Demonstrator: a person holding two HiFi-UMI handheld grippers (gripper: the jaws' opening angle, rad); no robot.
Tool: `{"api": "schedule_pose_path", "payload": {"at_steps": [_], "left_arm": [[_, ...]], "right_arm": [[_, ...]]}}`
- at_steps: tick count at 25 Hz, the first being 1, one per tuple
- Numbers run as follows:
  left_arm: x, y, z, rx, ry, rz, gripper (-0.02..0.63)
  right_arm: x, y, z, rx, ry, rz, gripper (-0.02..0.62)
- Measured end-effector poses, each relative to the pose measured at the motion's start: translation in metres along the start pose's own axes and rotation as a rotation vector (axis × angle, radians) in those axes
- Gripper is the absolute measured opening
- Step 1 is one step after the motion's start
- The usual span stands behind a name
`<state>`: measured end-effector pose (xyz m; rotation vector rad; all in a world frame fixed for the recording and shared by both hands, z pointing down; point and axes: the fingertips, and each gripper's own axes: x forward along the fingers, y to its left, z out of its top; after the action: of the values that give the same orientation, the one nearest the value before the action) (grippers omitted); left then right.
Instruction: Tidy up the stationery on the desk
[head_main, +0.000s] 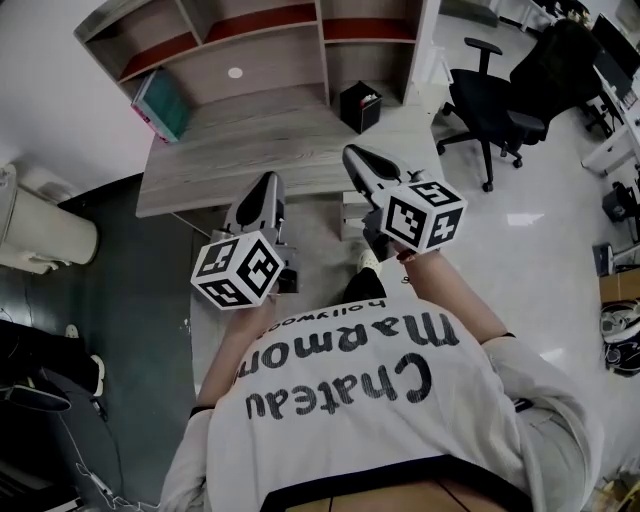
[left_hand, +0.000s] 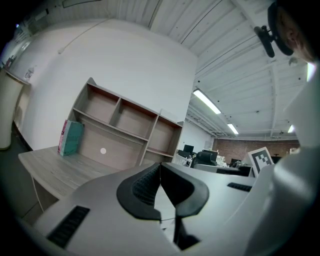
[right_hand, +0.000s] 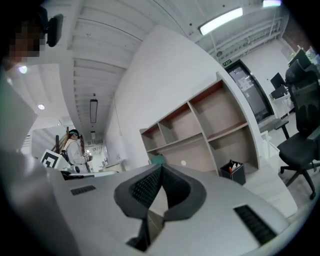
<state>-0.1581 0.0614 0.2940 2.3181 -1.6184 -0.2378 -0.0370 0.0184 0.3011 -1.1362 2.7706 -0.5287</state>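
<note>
Step in hand: approach/setup, nothing picked yet, by my read. The person stands back from the worktop (head_main: 250, 140), both grippers raised near the chest. Left gripper (head_main: 266, 190): jaws together at the tips, nothing btwn them. Right gripper (head_main: 356, 156): same, jaws together and empty.

Stationery: a black pen pot (head_main: 359, 105) w/ pens in it sits far right on the worktop, below the shelf unit (head_main: 260, 30). A teal book (head_main: 160, 105) leans at the far left. No loose items visible on the bare wood. Both are well apart from the grippers.

Next move, prob: step nearer, pick a target, open one set of jaws and come down on it. The pot looks rigid and easy; the book is thin and would need an edge grip.

Writing: the shirt (head_main: 400, 400) reads "Chateau Marmon…" w/ small "hollywood" above it. The book's cover print is too small to read.
</note>
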Motion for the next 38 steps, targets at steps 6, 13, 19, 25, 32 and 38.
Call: {"api": "schedule_pose_path", "payload": {"at_steps": [6,13,19,25,32,38], "left_arm": [[-0.019,-0.004,-0.007,-0.003,0.000,0.013,0.017],[-0.029,-0.006,-0.015,-0.014,0.003,0.006,0.017],[-0.035,-0.010,-0.022,-0.025,0.006,-0.009,0.017],[-0.035,-0.019,-0.030,-0.046,0.016,-0.034,0.017],[-0.035,-0.027,-0.040,-0.060,0.032,-0.051,0.017],[-0.031,-0.031,-0.042,-0.059,0.031,-0.061,0.017]], "right_arm": [[-0.019,-0.003,0.000,-0.059,-0.035,-0.110,0.011],[-0.031,-0.007,-0.014,-0.060,-0.009,-0.180,0.011],[-0.045,-0.009,-0.024,-0.067,0.007,-0.226,0.011],[-0.060,-0.013,-0.030,-0.077,0.030,-0.263,0.011],[-0.073,-0.017,-0.038,-0.075,0.053,-0.293,0.009],[-0.079,-0.025,-0.040,-0.067,0.055,-0.308,0.009]]}}
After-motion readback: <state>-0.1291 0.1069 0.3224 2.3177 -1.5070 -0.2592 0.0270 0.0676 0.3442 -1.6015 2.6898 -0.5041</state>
